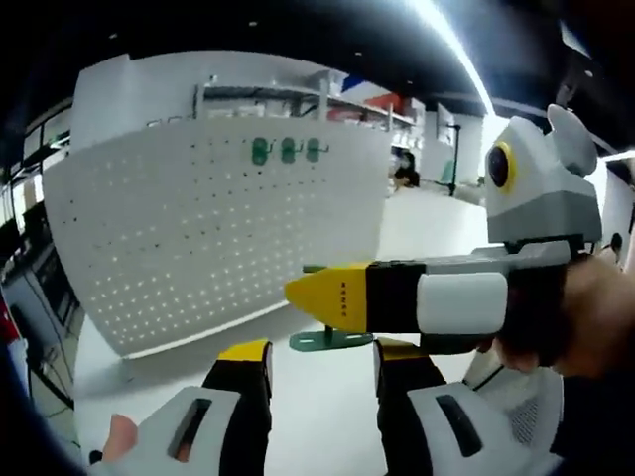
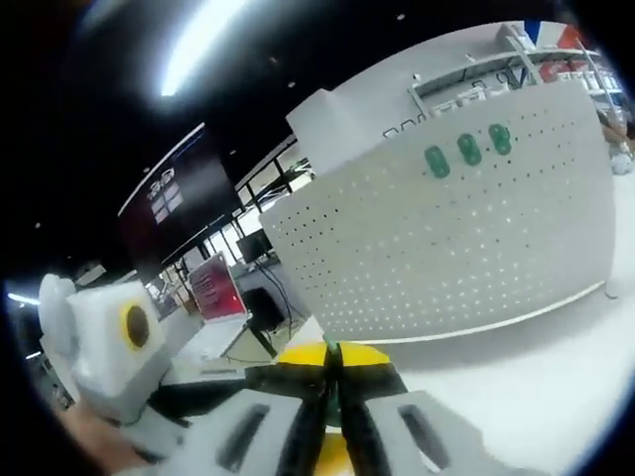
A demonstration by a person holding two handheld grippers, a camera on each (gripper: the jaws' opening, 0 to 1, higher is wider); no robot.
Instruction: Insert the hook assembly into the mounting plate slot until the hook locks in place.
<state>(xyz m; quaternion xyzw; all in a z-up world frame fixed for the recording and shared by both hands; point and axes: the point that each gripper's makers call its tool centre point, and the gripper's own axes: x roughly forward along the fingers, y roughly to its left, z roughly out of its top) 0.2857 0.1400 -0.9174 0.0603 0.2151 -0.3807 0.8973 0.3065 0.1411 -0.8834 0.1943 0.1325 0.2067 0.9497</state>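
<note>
A white pegboard [image 1: 198, 228] stands upright on the white table, with three green hooks [image 1: 287, 150] in a row near its top. In the right gripper view the pegboard [image 2: 466, 238] and the hooks [image 2: 468, 149] lie ahead and to the right. My right gripper [image 2: 332, 359] is shut on a green hook assembly [image 2: 335, 387], a thin green strip between the yellow tips. It reaches in from the right of the left gripper view as the right gripper [image 1: 298, 294], with the green hook assembly [image 1: 327, 339] hanging below its tip. My left gripper [image 1: 320, 355] is open just beneath it, holding nothing.
The white table [image 1: 317, 426] runs from the pegboard's foot toward me. A hand [image 1: 585, 317] holds the right gripper. Shelving [image 1: 337, 99] and a red sign [image 2: 216, 283] stand in the room behind the board.
</note>
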